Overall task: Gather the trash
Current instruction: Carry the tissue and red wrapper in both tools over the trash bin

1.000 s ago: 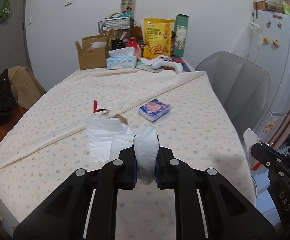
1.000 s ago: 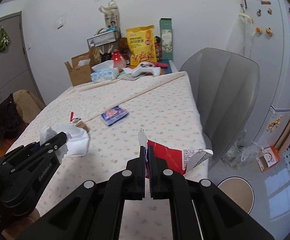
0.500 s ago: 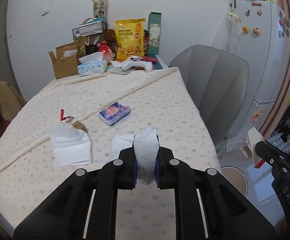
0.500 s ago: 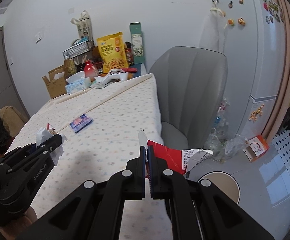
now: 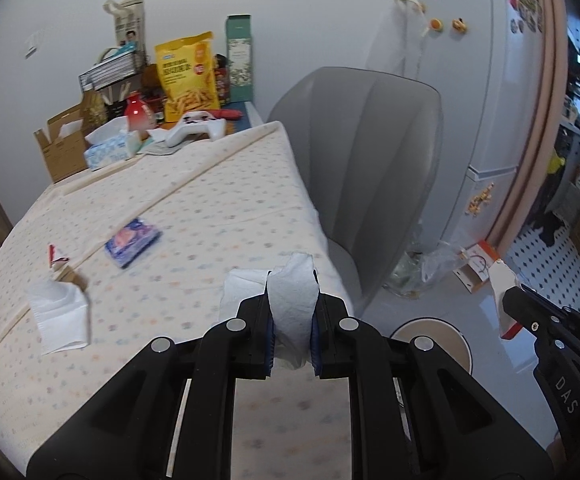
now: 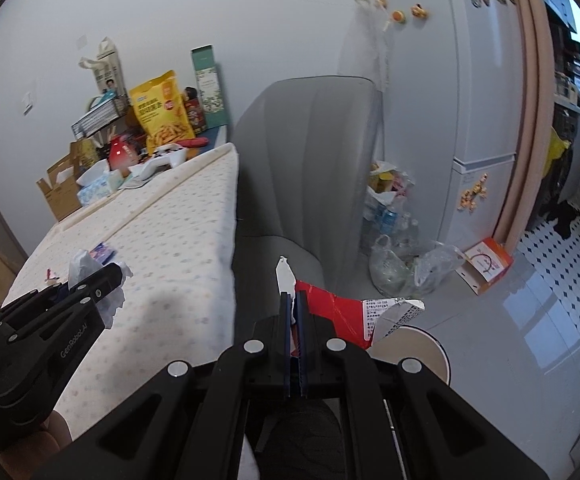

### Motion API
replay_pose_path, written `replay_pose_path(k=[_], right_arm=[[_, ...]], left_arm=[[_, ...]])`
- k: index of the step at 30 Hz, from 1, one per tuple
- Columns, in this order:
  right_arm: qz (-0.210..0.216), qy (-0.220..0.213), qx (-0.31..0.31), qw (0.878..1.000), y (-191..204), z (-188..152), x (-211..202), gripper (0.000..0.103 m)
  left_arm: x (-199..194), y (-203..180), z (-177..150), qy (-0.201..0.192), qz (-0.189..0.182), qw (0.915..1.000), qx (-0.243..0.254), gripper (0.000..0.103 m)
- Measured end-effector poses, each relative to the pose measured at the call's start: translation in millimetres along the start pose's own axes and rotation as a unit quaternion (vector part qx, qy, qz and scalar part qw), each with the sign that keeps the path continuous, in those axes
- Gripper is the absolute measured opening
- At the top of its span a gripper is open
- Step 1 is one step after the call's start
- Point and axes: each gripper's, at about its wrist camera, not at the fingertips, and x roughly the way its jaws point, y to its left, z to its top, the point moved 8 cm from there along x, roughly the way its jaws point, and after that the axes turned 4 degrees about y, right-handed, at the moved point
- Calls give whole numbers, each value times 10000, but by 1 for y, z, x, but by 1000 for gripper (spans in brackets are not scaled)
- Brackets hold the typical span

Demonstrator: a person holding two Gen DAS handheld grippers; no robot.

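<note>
My left gripper [image 5: 291,320] is shut on a crumpled white tissue [image 5: 293,300] and holds it above the table's right edge. It also shows in the right wrist view [image 6: 102,280]. My right gripper [image 6: 293,312] is shut on a torn red and white wrapper [image 6: 341,316], held off the table over the floor; it shows at the right in the left wrist view [image 5: 517,312]. A round beige bin lid [image 5: 433,340] sits on the floor below. Another white tissue [image 5: 60,316], a small red wrapper scrap [image 5: 56,258] and a blue tissue pack [image 5: 132,242] lie on the table.
The table [image 5: 230,200] has a dotted cloth. A grey chair [image 5: 365,160] stands at its right side. A fridge [image 5: 469,100] is behind it. Clear bags of bottles [image 6: 393,256] and an orange box [image 6: 487,264] lie on the floor. Boxes and snack bags [image 5: 186,74] crowd the table's far end.
Both grippers have swung right, away from the table toward the floor and the round bin lid, each still holding its piece. The second tissue stays on the table.
</note>
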Motion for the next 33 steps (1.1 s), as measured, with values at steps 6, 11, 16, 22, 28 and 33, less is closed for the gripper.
replay_pose_path(k=[6,11,16,22,28,33], right_arm=[[-150,87,311,9994,-45,-1,13,4],[-222,231,559,9979,-80,-5,31,4],[-246,358,748,9962,-106,-9,49,4],[-255,508,944,9939,-133,-15,71,4],[-331,649,1113,9911,-156,-20,89,4],[-350,735,1238,9890,-171,-22,104,5]], left_arm=[[21,-41,5,128,-158,9994,289,14],[43,-78,6,287,-242,9979,521,14],[63,-103,4,452,-272,9961,706,14],[88,-126,2,642,-261,9941,837,14],[113,-152,-1,791,-363,9913,987,14],[130,-173,-5,911,-485,9885,1102,14]])
